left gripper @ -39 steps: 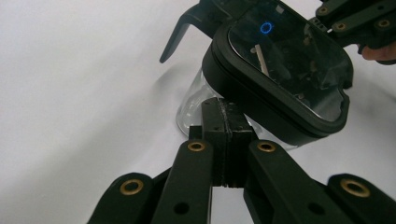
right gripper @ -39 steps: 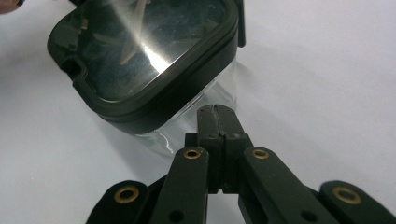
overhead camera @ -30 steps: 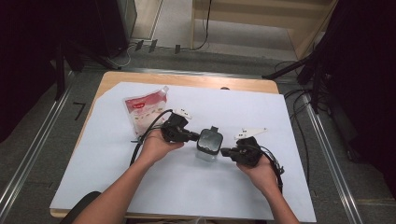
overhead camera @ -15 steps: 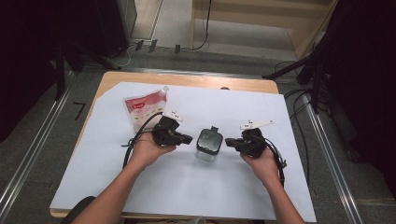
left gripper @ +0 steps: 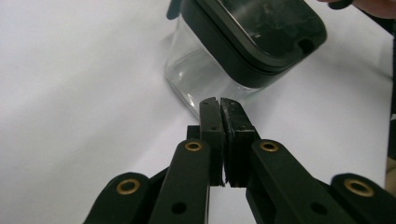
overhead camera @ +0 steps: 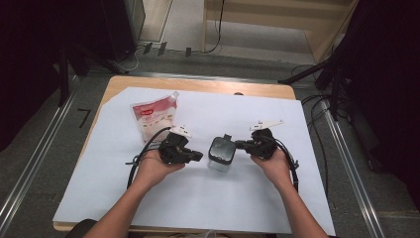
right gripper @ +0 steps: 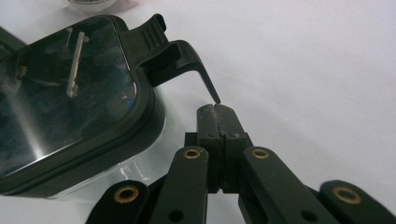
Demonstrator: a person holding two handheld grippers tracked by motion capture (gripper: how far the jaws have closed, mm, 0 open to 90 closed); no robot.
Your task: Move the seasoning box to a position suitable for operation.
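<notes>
The left gripper (overhead camera: 195, 155) has its black jaws pressed together with nothing between them; in the left gripper view (left gripper: 219, 105) their tips stand just short of the clear square glass jar with a black-rimmed lid (left gripper: 243, 46), not touching it. The left hand (overhead camera: 157, 166) cradles the gripper from below, the forearm coming in from the bottom edge, and the jaws point right toward the jar.

The jar (overhead camera: 221, 152) stands upright on the white paper-covered worktop (overhead camera: 99, 188), between the two grippers. Through the glass wall it looks empty. A black latch tab (right gripper: 175, 53) sticks out from the lid's edge.

The right gripper (overhead camera: 241, 145) also has its jaws closed on nothing; in the right gripper view (right gripper: 215, 108) their tips sit just below the tab's point. The right hand (overhead camera: 270, 161) grips from behind, jaws aimed left at the jar.

Farther back on the left lies a red-and-white spouted pouch (overhead camera: 153, 116), well apart.
</notes>
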